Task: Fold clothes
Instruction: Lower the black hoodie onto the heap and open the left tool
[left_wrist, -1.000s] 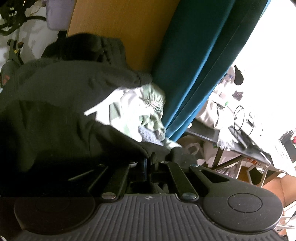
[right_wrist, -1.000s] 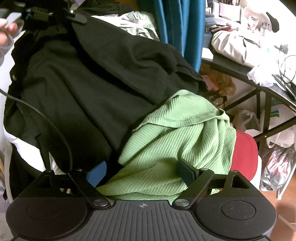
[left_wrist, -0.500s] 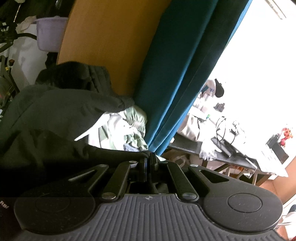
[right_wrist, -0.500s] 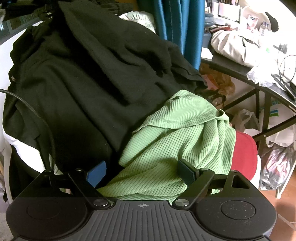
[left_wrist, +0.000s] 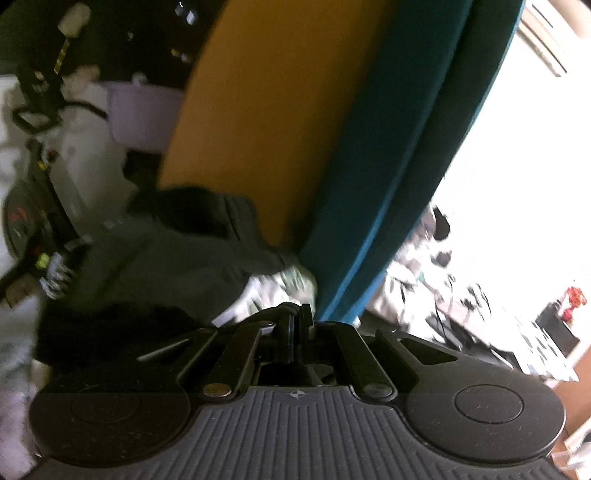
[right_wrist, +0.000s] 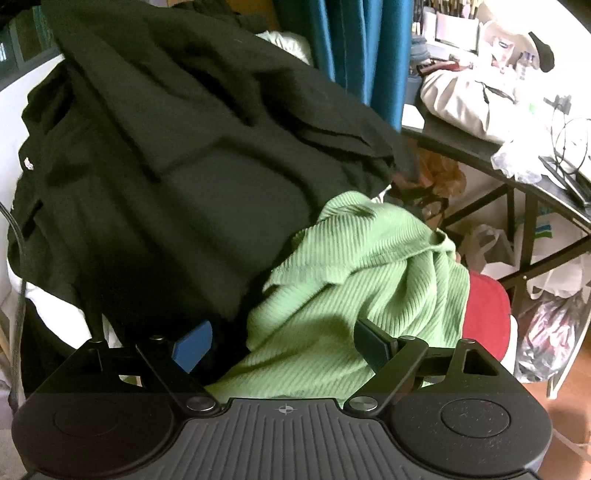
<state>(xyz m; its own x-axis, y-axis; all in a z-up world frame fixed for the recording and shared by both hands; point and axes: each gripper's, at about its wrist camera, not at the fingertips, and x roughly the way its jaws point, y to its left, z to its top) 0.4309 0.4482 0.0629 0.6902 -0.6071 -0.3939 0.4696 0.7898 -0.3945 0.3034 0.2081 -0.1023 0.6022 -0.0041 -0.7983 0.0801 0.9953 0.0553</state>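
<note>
The left gripper has its jaws pinched together on an edge of the black garment, which drapes left of the green ribbed sweater lying between the right gripper's wide-spread, empty jaws.

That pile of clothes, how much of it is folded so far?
Nothing looks folded yet. The left tool is shut on the black garment, lifting it. The right tool is open above the crumpled green ribbed sweater, which waits, like the rest.
</note>
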